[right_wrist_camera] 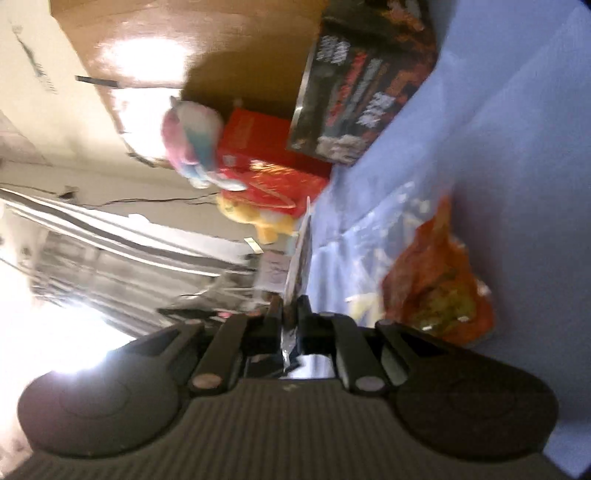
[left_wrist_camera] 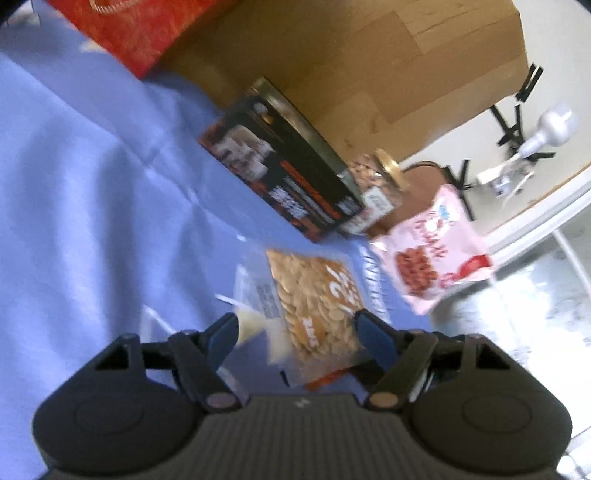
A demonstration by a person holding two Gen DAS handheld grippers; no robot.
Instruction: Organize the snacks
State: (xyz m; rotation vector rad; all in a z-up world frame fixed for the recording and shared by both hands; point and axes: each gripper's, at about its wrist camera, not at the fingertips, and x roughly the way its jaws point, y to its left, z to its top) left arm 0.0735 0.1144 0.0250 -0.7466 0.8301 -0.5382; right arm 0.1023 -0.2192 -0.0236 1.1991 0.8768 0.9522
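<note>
Left gripper [left_wrist_camera: 293,332]: jaws standing roughly half apart, blue fingertips [left_wrist_camera: 223,334] showing on either side. A clear packet of pale seeds [left_wrist_camera: 314,314] is lying on the blue cloth [left_wrist_camera: 92,206], its near end sitting between the fingertips. The pads are not pressing on it; gaps are showing on both sides, so nothing is being held.

Ahead of this gripper and slightly right, a black box [left_wrist_camera: 284,166] with orange print is lying on the cloth. Just beyond its far right corner, a jar of nuts [left_wrist_camera: 373,181] with a gold lid is standing. Right of the seed packet, a pink snack bag [left_wrist_camera: 436,251] is sitting at the cloth's edge. Far ahead to the left, a red box [left_wrist_camera: 136,26] is resting beside a wooden panel [left_wrist_camera: 369,66].

Right gripper [right_wrist_camera: 290,314]: view rolled on its side and blurred. Jaws are fully closed and pinching the thin edge of a flat, silvery packet [right_wrist_camera: 301,254], which is sticking straight out ahead of the fingertips, edge-on to the camera. Print on it cannot be read.

To the right of this gripper, an orange snack bag [right_wrist_camera: 439,280] is lying on the blue cloth, close by. Further ahead, the black box [right_wrist_camera: 365,81] is showing again, with a red box [right_wrist_camera: 273,166] and two plush toys [right_wrist_camera: 195,147] to its left.
</note>
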